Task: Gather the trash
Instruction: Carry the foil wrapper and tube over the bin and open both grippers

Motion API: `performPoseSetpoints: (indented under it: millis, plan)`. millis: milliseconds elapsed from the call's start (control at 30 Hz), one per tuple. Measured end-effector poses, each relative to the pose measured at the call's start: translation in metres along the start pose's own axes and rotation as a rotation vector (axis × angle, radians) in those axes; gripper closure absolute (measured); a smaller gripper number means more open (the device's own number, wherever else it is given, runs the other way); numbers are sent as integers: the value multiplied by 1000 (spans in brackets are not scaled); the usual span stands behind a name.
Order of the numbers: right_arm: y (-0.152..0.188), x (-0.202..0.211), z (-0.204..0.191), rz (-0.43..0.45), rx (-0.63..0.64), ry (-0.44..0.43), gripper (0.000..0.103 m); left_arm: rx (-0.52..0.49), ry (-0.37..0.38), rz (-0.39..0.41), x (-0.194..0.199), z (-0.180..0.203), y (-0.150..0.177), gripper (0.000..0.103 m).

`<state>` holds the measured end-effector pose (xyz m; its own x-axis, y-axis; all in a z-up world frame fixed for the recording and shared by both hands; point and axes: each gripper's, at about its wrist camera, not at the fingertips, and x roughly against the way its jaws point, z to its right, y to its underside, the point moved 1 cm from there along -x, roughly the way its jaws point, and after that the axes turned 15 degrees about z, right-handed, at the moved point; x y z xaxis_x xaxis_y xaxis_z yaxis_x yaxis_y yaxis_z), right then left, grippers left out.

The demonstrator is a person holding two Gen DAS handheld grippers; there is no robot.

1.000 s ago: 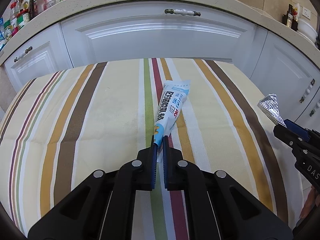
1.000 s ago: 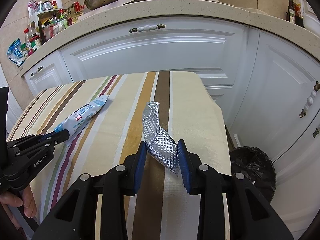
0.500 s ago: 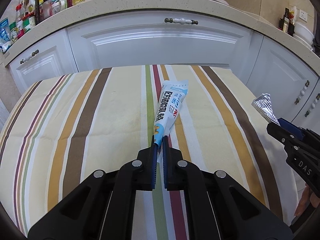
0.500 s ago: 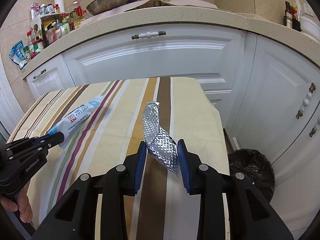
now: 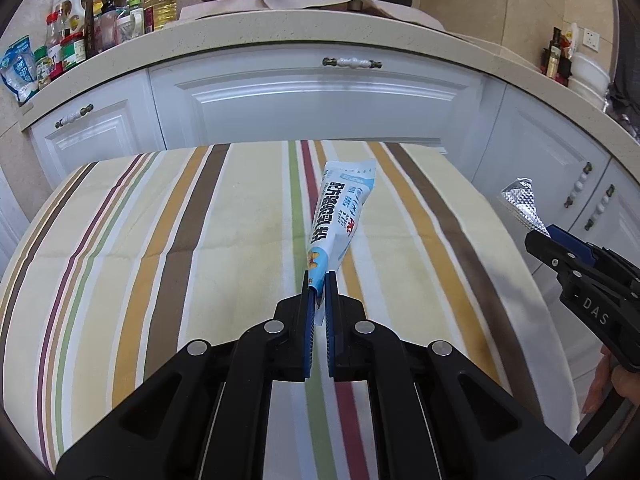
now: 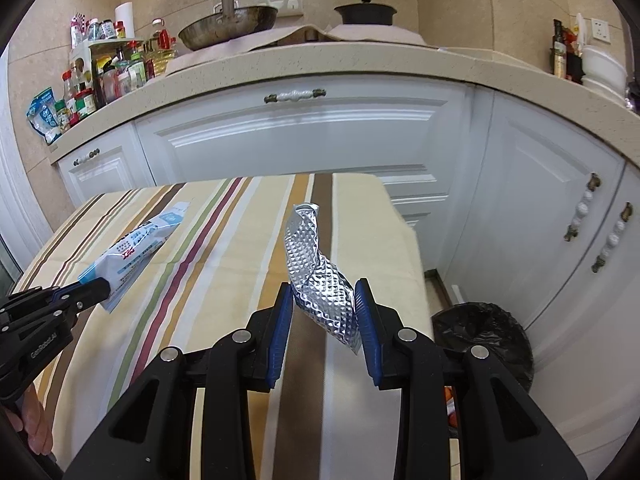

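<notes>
A table (image 5: 168, 240) covered in a cream cloth with brown, ochre, green and maroon stripes fills the near ground. Beyond its far edge stand white kitchen cabinets (image 5: 320, 108) with dark-ended porcelain handles under a speckled beige worktop (image 5: 280, 40). On the worktop sit a wok (image 6: 228, 26), a black lidded pot (image 6: 365, 12), and at the far left a rack of bottles and jars (image 6: 108, 68). A black-lined trash bin (image 6: 488, 340) stands on the floor right of the table.

The left tongs (image 5: 319, 288) are clamped on the near end of a blue-and-white printed sachet (image 5: 342, 216), held clear above the cloth. The right tongs (image 6: 323, 300) grip a crumpled silver foil wrapper (image 6: 316, 276), also lifted off the table near its right edge.
</notes>
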<state>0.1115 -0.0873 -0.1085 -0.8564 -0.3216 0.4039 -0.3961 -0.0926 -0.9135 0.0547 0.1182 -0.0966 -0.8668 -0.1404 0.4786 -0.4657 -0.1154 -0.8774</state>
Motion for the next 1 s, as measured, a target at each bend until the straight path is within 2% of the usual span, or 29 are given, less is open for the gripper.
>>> performPoseSetpoints:
  millis: [333,467,800,1000]
  plan:
    - [-2,42,38,48,-23,98,70,-36,104,46,32,56,-2,98]
    - [2,59,65,62,-44,159,70,-53,153,39,34,85,0,98]
    - [18,90,129,78,-84,301,70,-143,221,56,33,166,8,98]
    - [26,95,157,75,-106,336,70,-191,261,57,24,215,14,98]
